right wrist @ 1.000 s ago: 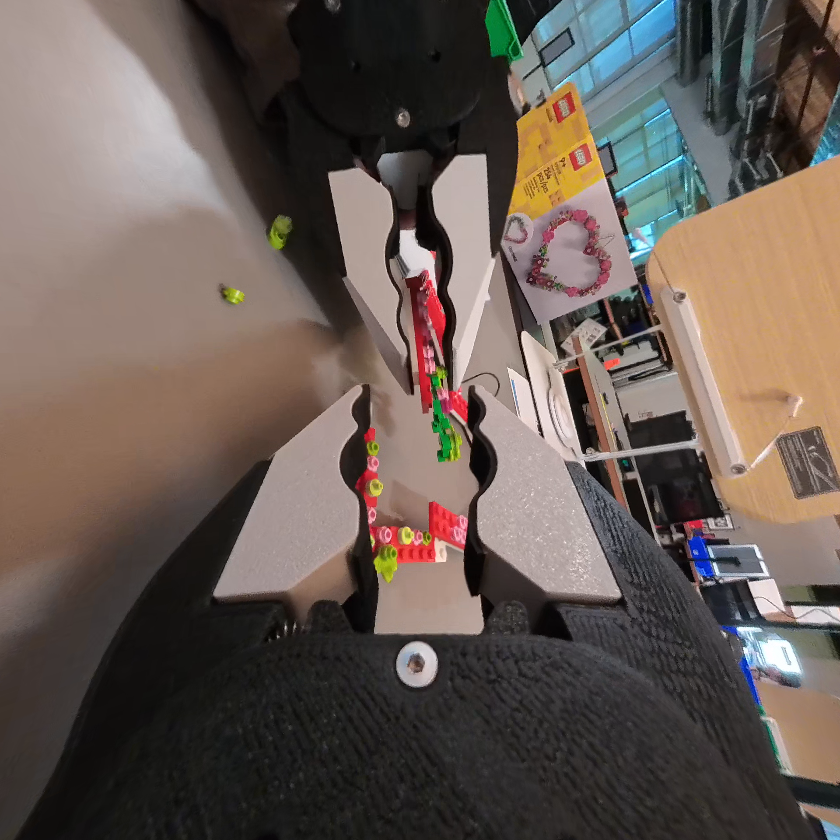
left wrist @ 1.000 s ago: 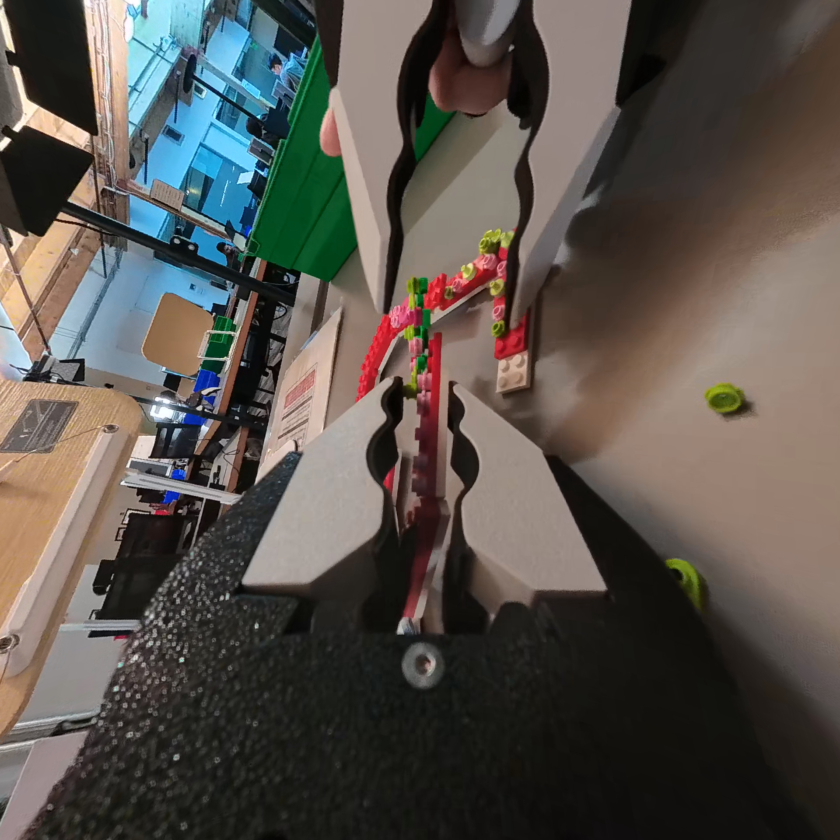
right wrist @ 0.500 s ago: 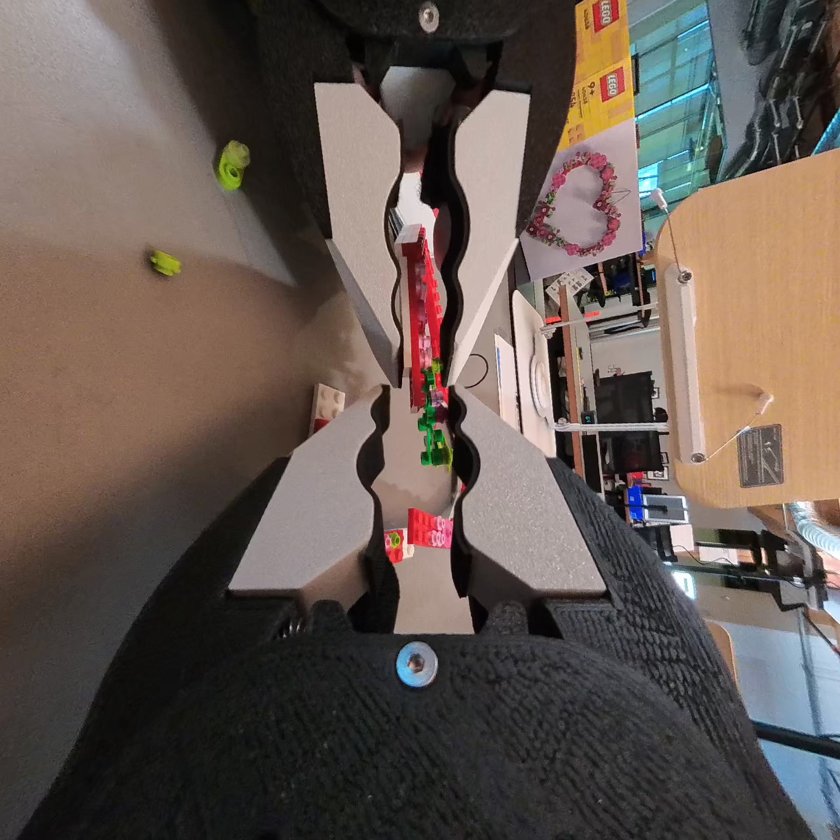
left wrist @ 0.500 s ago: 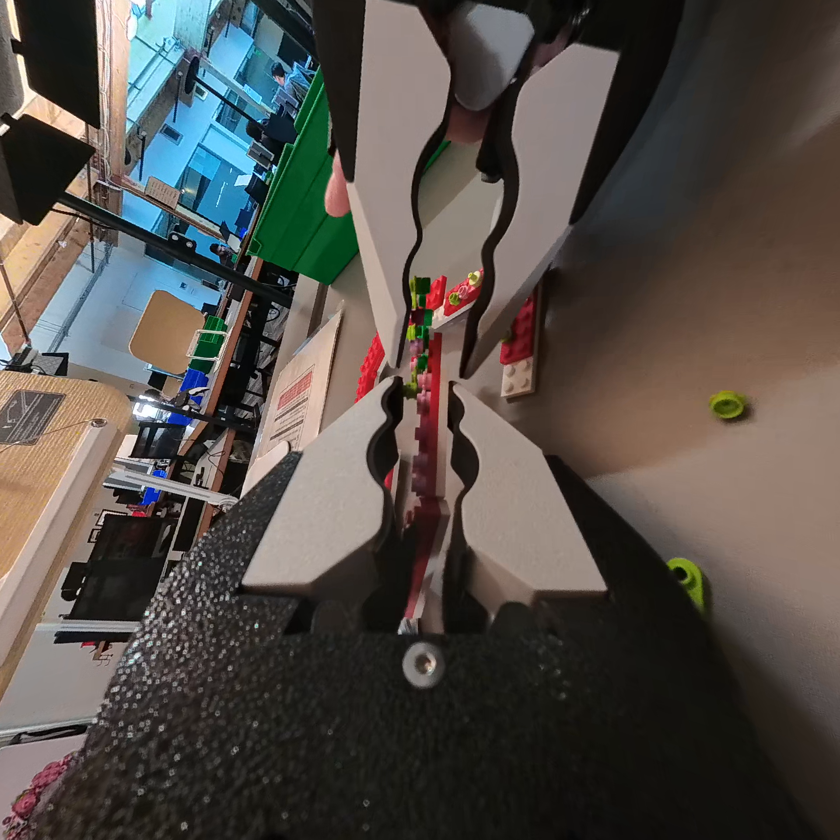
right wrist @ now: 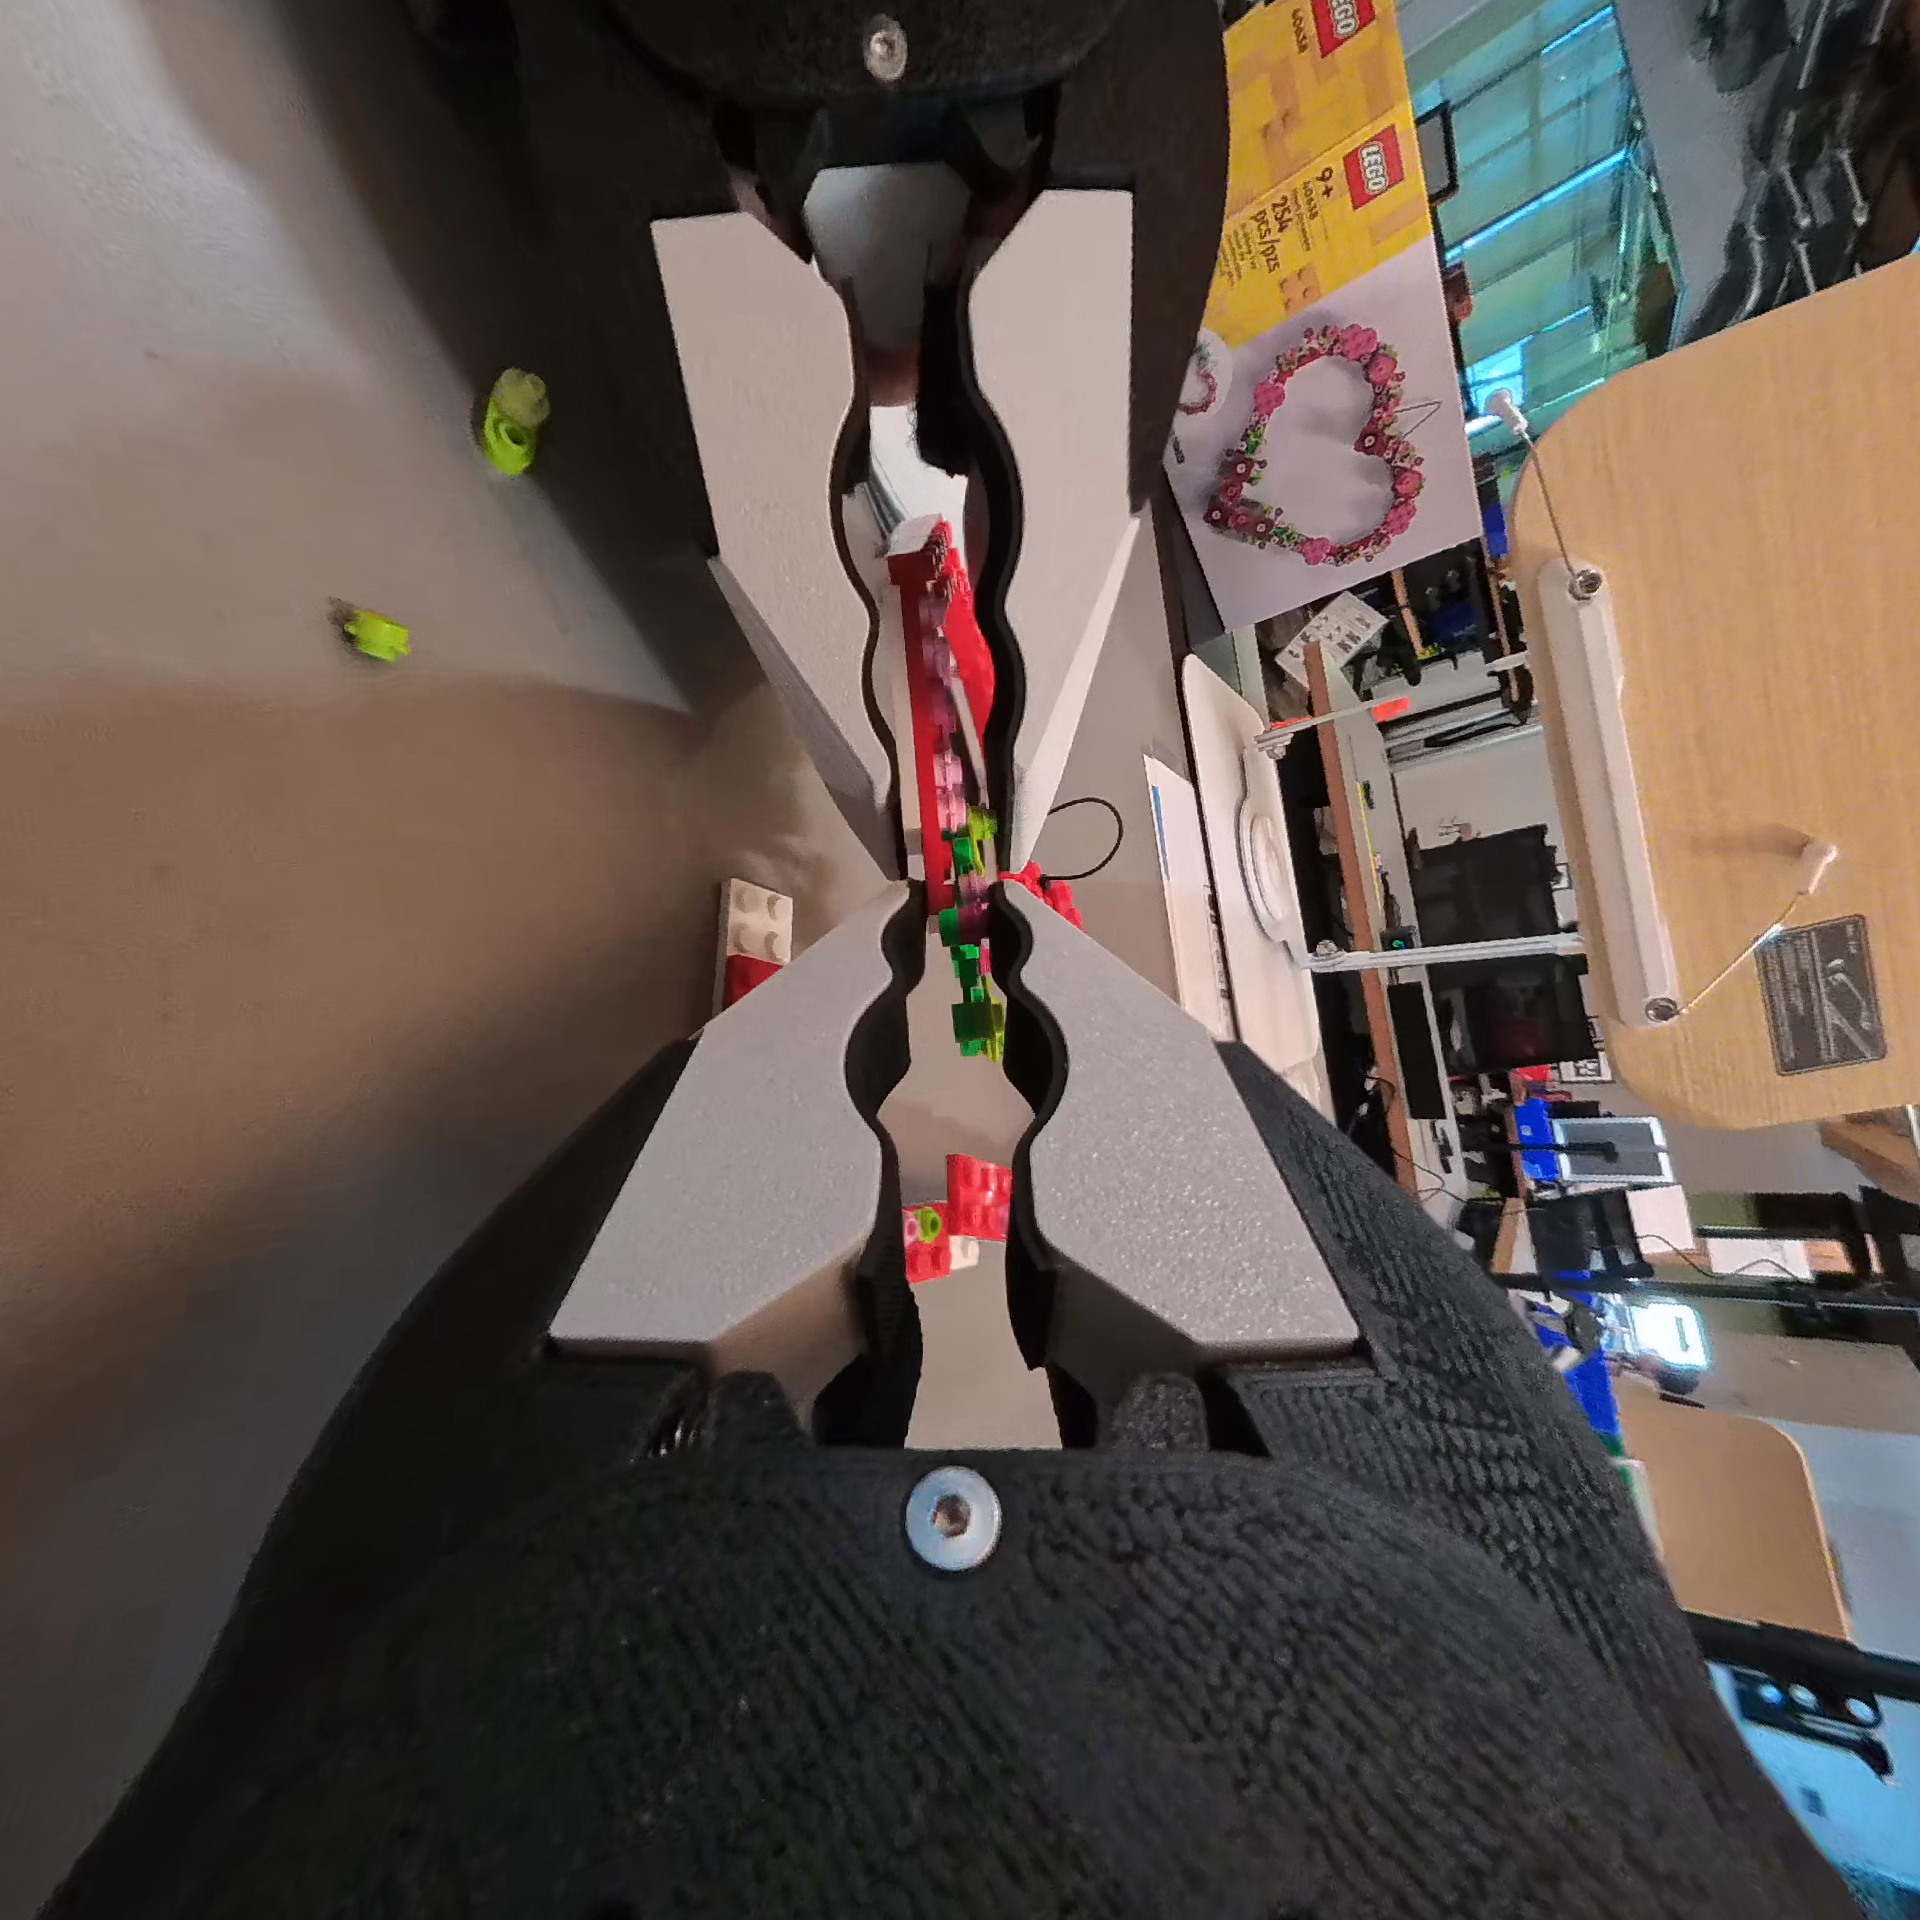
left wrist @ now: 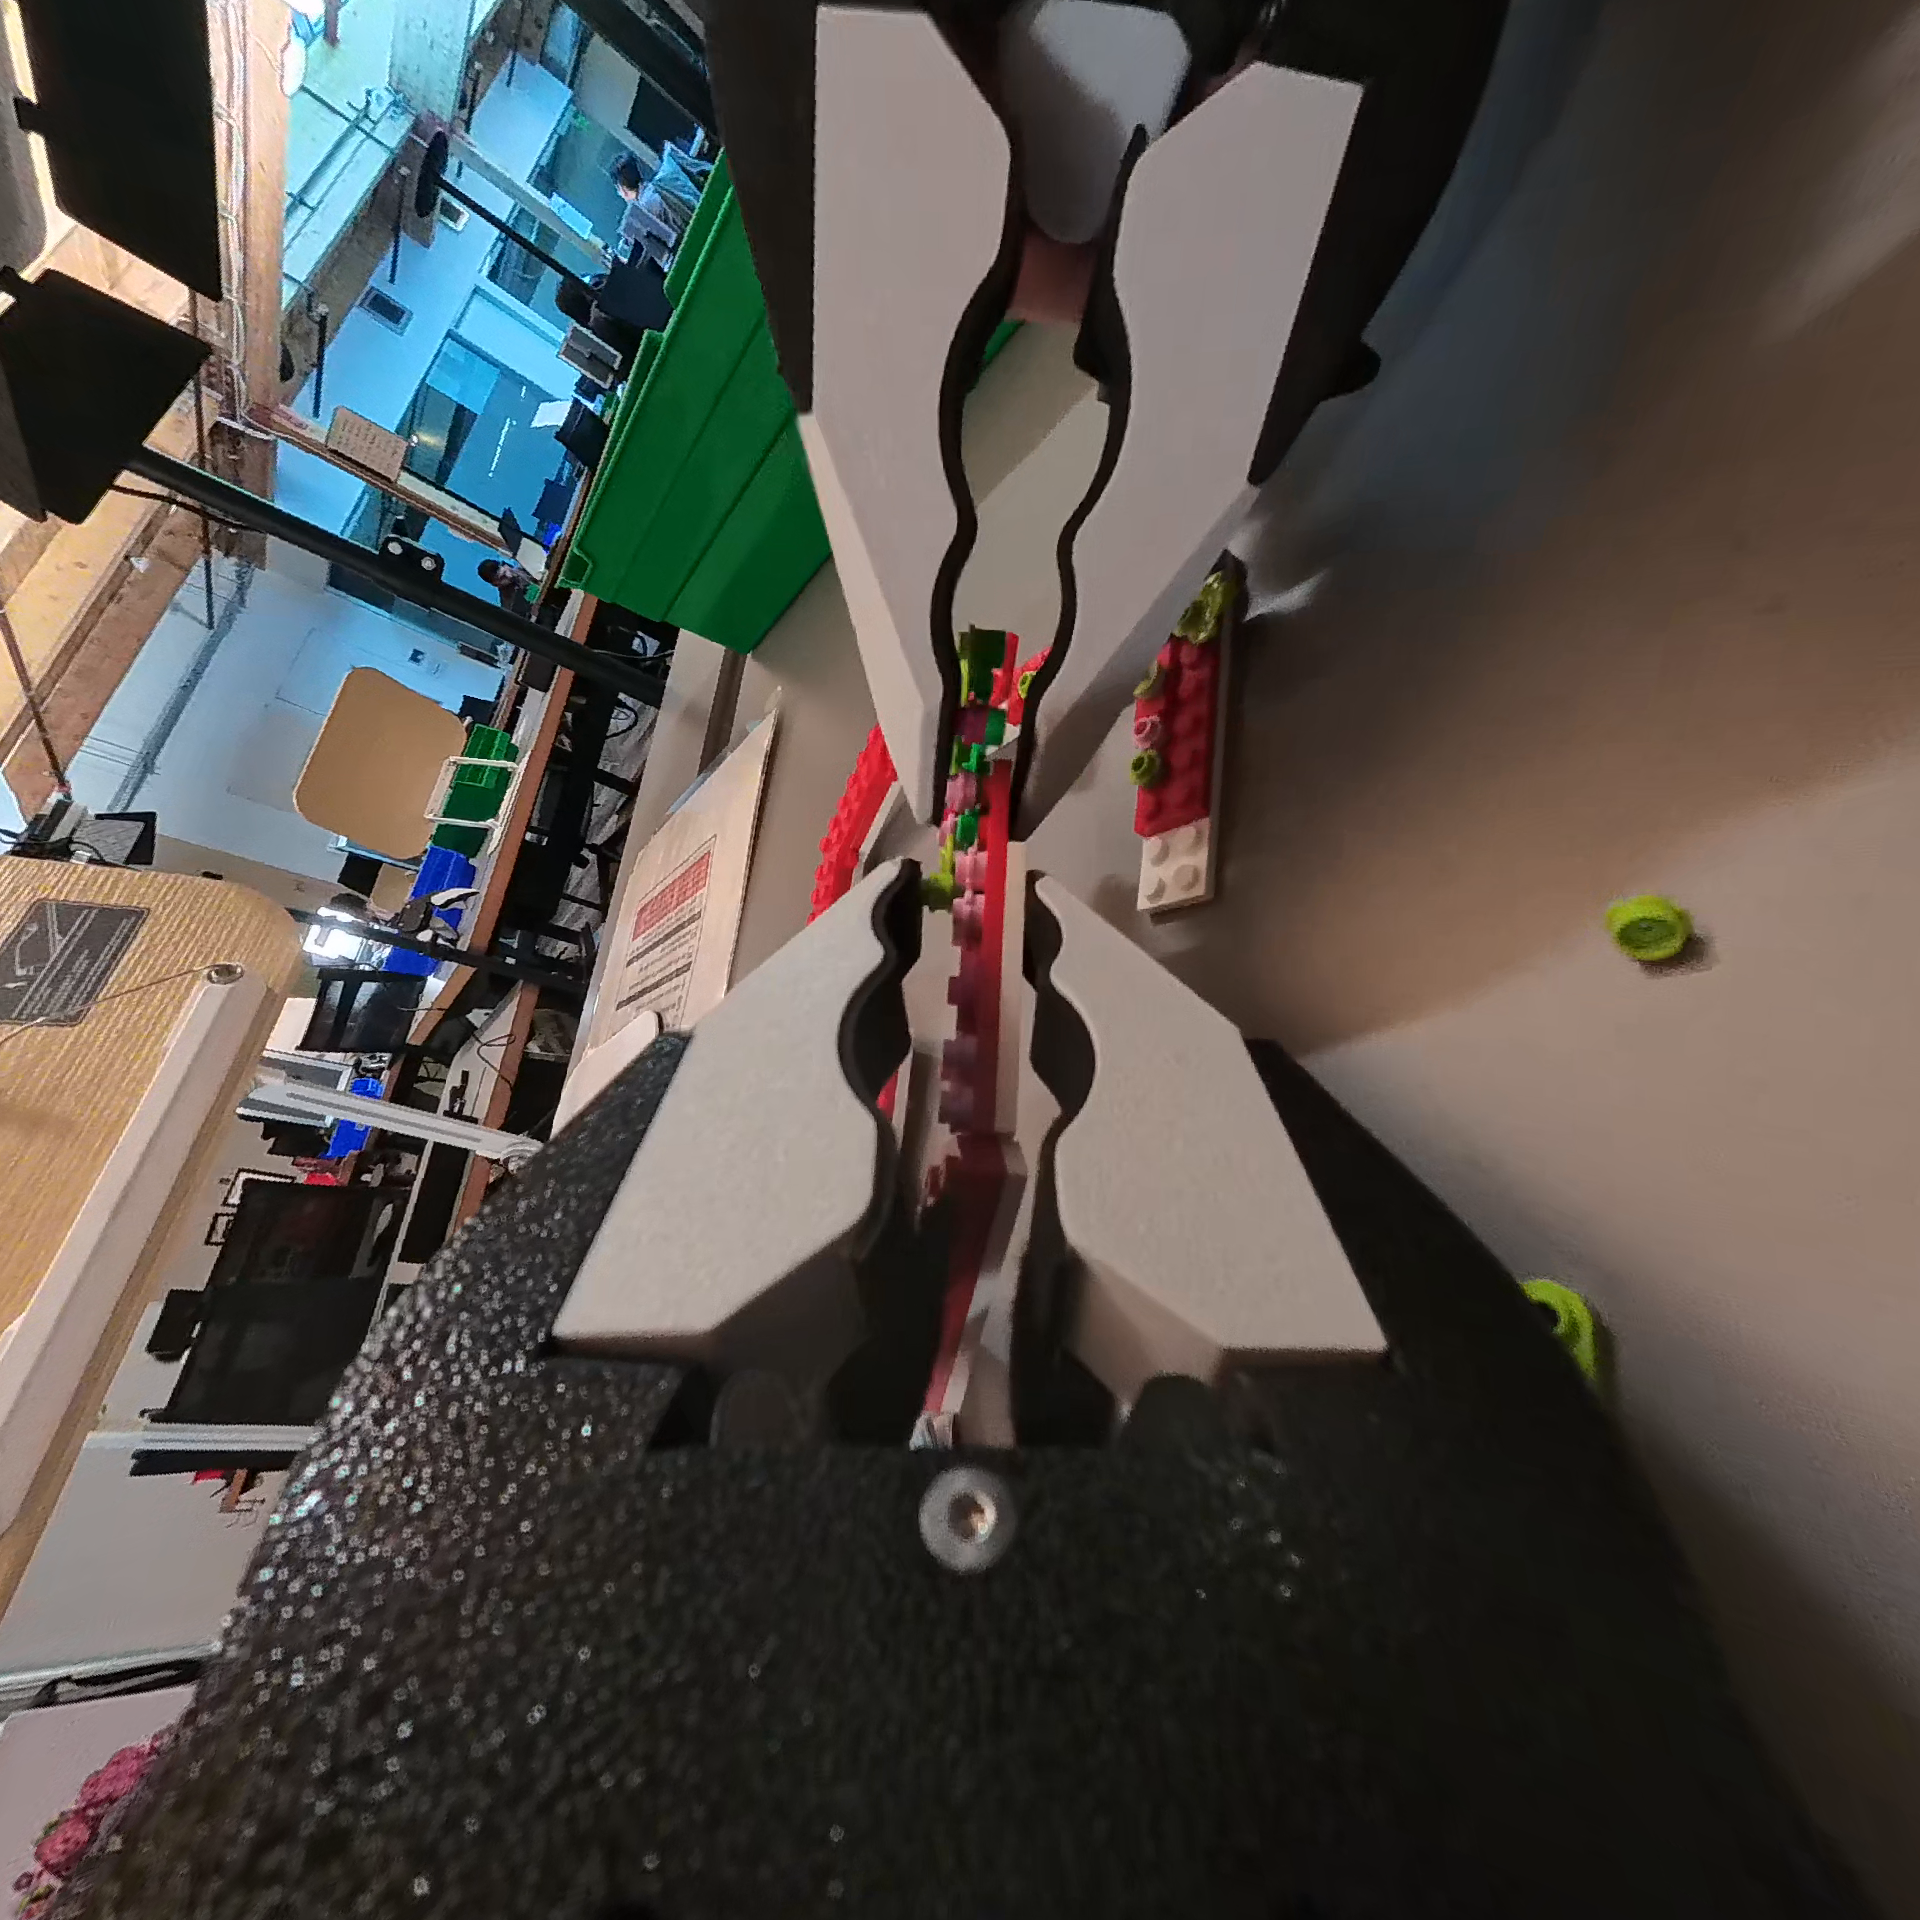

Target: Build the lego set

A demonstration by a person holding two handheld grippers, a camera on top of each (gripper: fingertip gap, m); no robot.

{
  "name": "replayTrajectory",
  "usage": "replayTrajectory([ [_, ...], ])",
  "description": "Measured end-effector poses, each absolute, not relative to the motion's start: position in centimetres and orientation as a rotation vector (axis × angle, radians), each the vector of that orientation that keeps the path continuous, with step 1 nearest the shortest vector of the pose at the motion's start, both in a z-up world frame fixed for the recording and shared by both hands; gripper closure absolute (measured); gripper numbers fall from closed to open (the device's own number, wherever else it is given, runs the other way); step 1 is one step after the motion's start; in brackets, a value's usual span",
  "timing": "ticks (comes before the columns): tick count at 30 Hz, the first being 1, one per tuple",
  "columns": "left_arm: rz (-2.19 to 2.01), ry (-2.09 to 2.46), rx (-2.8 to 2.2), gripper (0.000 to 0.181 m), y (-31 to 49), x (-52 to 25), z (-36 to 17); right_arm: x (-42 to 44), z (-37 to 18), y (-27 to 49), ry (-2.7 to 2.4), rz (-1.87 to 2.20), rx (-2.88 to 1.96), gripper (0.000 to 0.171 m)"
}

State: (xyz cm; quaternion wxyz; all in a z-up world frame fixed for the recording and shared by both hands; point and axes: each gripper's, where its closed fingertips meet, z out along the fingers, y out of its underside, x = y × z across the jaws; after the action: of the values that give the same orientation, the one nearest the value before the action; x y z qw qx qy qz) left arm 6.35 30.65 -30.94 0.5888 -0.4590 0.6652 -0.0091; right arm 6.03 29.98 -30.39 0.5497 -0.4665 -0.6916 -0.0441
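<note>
Grippers meet tip to tip over the grey tabletop [left wrist: 1558, 1091], each wrist camera looking into the other one's fingers. My left gripper [left wrist: 971, 894] is clamped on a long red brick strip [left wrist: 982, 1049] studded with pink and green pieces; the strip runs edge-on between its fingers back toward the camera, lifted off the tabletop. In the right wrist view my right gripper [right wrist: 961, 914] has its fingers close together around the strip's green-flowered end [right wrist: 971, 987], but I cannot tell whether the pads actually press on it.

Only the left wrist view shows a second red section with a white end plate [left wrist: 1179, 821] lying flat beside the far gripper, a green bin [left wrist: 696, 447] behind it, and a printed sheet [left wrist: 675, 925] at the tabletop's edge. Two lime round pieces [left wrist: 1647, 927] lie loose well apart from the build; the nearer one is half cut off by the gripper body. Only the right wrist view shows the yellow set box with its heart-wreath picture [right wrist: 1320, 343], a small red cluster [right wrist: 961, 1216] lying under the open throat of my right gripper, and a pale wooden panel [right wrist: 1745, 675].

The strip's rear end is blurred in the left view, and the curved red part beyond the fingers is mostly hidden.
</note>
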Motion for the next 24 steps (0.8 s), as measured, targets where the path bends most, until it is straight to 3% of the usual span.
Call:
replayTrajectory([
  [19,-0.025,1.550,-1.089,0.165,30.82,6.25,-31.03,5.99,-30.57,30.17,-1.602,0.005,-1.234,0.161],
  [20,-0.034,1.546,-1.091,0.165,30.84,6.26,-30.96,5.95,-30.47,30.18,-1.595,-0.007,-1.210,0.160],
  [22,-0.037,1.545,-1.095,0.165,30.84,6.27,-30.99,5.71,-30.56,29.89,-1.606,-0.031,-1.167,0.142],
  [24,-0.025,1.555,-1.088,0.165,30.77,6.31,-31.13,5.55,-30.64,29.75,-1.622,-0.082,-1.121,0.141],
])
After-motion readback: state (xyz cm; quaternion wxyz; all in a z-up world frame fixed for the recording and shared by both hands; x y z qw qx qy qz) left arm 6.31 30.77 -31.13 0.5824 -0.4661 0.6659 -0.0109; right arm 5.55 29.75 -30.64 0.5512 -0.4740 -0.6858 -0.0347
